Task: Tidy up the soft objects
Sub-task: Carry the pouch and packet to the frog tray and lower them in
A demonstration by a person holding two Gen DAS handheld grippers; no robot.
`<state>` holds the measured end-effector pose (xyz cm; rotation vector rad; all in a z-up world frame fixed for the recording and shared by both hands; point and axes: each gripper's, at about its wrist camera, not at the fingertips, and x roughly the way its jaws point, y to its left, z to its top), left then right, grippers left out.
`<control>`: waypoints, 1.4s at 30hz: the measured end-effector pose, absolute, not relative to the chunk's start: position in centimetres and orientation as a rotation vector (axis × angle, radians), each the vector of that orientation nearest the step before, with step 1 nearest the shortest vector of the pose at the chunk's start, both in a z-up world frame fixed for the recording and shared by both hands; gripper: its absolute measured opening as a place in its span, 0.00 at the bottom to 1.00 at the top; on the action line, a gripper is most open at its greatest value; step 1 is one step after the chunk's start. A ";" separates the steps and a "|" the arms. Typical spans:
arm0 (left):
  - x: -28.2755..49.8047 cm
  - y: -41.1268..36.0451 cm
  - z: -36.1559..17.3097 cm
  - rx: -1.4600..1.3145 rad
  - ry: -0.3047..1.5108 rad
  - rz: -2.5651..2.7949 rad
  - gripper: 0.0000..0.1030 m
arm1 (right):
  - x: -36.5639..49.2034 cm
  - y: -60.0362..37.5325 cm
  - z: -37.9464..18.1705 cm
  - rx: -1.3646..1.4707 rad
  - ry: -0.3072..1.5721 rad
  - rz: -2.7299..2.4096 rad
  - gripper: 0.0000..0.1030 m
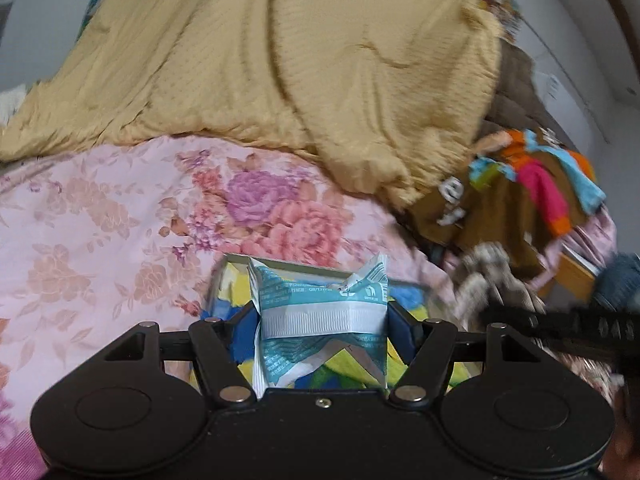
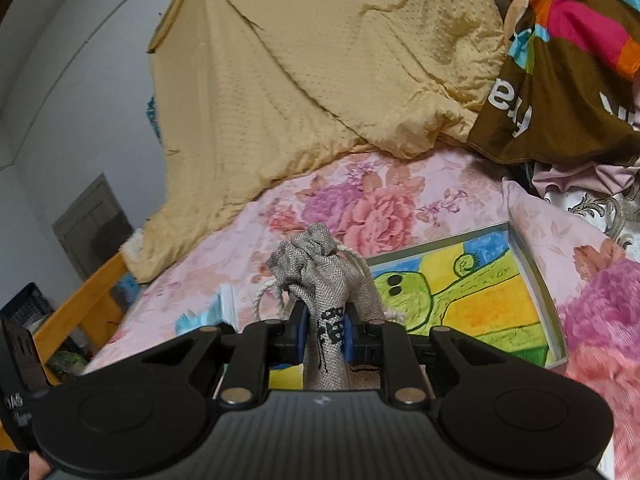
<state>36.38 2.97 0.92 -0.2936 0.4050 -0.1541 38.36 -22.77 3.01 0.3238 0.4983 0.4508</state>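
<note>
Grasp phase, both grippers loaded above tray (image 2: 536, 264) with painted lining, resting on floral bedspread (image 1: 100, 220).

Left gripper (image 1: 322, 320): fingers closed on teal-and-white tissue packet (image 1: 320, 304), held over tray interior.

Right gripper (image 2: 324, 332): fingers clamped on neck of grey drawstring pouch (image 2: 320, 276), suspended at tray's left part.

Background: tan blanket (image 1: 260, 60) and brown multicoloured garment (image 2: 568, 80), piled well behind tray.

Likely hazards: slippage of glossy packet film through pads, given grip across a crumpled fold; snagging of loose pouch cord (image 2: 264, 300) on finger linkage at release; collision between grippers, given shared crowding over one small tray; landing on tray rim and tipping onto bedspread.
</note>
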 end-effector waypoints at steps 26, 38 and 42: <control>44.4 4.1 -6.3 -0.221 0.594 -0.094 0.66 | 49.2 -16.7 -2.4 0.246 0.635 0.298 0.20; 45.1 3.7 -7.5 -0.189 0.659 -0.087 0.67 | 49.7 -15.8 -4.6 0.222 0.707 0.306 0.25; 45.2 3.6 -7.6 -0.186 0.662 -0.090 0.69 | 49.6 -16.2 -5.0 0.227 0.719 0.298 0.31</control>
